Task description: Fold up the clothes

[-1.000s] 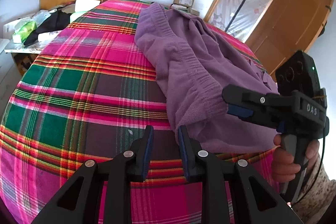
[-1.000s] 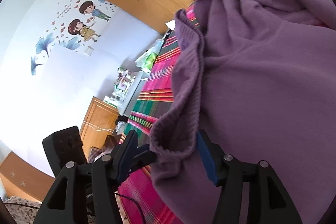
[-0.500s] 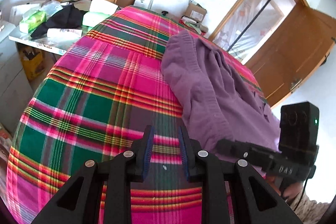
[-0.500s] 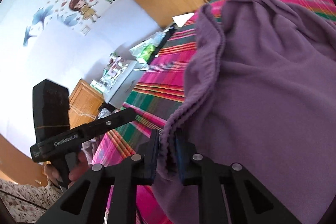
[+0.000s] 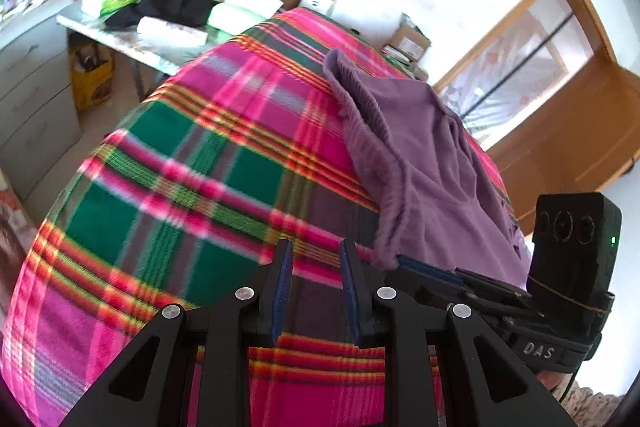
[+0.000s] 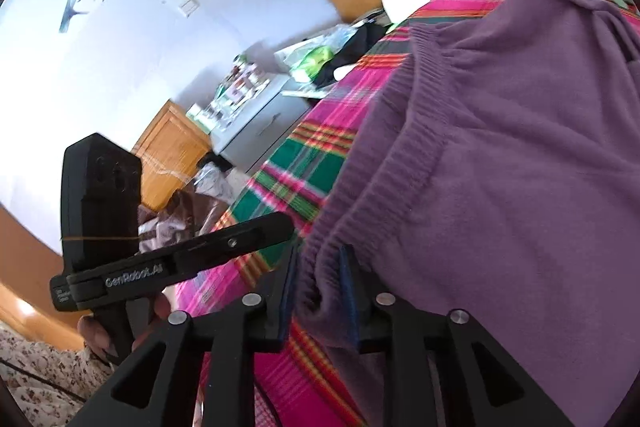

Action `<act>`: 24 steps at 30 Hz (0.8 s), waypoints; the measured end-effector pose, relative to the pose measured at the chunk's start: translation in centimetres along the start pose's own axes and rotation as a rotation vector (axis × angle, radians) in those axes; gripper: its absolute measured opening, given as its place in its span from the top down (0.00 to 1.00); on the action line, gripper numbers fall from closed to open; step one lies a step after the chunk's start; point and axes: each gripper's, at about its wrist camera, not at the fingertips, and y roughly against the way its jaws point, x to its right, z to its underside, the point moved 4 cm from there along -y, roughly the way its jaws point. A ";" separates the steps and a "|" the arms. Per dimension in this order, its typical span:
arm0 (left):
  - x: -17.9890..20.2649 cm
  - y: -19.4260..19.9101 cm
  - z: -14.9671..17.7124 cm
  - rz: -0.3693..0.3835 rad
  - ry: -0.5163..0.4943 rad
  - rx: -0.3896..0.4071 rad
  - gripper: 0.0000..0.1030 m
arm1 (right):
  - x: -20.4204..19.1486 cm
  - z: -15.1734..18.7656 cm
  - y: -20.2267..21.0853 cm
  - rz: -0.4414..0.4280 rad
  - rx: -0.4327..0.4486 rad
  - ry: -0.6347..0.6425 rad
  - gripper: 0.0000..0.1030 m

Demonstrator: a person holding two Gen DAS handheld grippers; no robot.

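Note:
A purple knit garment [image 5: 424,163] lies spread on the pink and green plaid bed cover [image 5: 200,187], its ribbed hem toward me. My right gripper [image 6: 320,259] has a bunched corner of that hem [image 6: 316,267] pressed between its blue pads, though the jaws are opening slightly. In the left wrist view the right gripper [image 5: 398,261] shows just right of my left fingers, with the garment's corner at its tip. My left gripper [image 5: 316,251] hovers over bare plaid with a narrow gap and nothing between its pads. The right wrist view shows the left gripper [image 6: 276,227] from the side, left of the hem.
A cluttered side table [image 5: 160,11] and white drawers [image 5: 32,87] stand off the bed's left edge. Cardboard boxes [image 5: 408,39] sit on the floor beyond the far end. A wooden door [image 5: 568,131] is at the right. A hand [image 6: 92,331] holds the left gripper's handle.
The right jaws, wide around the hem a second ago, have closed onto it. Both grippers rolled and shifted, and the left gripper now sits close beside the right one's tip.

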 end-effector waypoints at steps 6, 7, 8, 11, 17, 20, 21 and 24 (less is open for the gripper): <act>-0.4 -0.1 0.2 0.018 0.019 -0.021 0.76 | -0.5 1.0 2.6 0.080 0.014 0.066 0.73; -0.4 -0.1 0.1 0.022 0.021 -0.026 0.76 | -0.3 1.2 3.5 0.116 0.031 0.080 0.72; -0.3 -0.1 0.0 0.021 0.015 -0.024 0.76 | -0.1 1.4 4.1 0.156 0.045 0.088 0.70; 0.5 -0.3 -0.8 0.038 -0.017 -0.024 0.76 | 0.8 2.0 4.9 0.228 0.044 0.078 0.68; 3.4 -3.9 -2.7 0.085 -0.133 -0.157 0.76 | 0.1 3.6 4.5 0.240 0.019 0.110 0.65; 3.8 -5.9 -3.6 0.091 -0.158 -0.228 0.76 | -1.8 4.5 3.8 0.255 0.010 0.205 0.57; 3.7 -6.3 -3.8 0.094 -0.152 -0.242 0.76 | -2.4 4.7 3.4 0.274 0.008 0.243 0.57; 3.5 -7.4 -4.5 0.102 -0.129 -0.278 0.76 | -3.6 5.1 2.6 0.323 0.003 0.331 0.57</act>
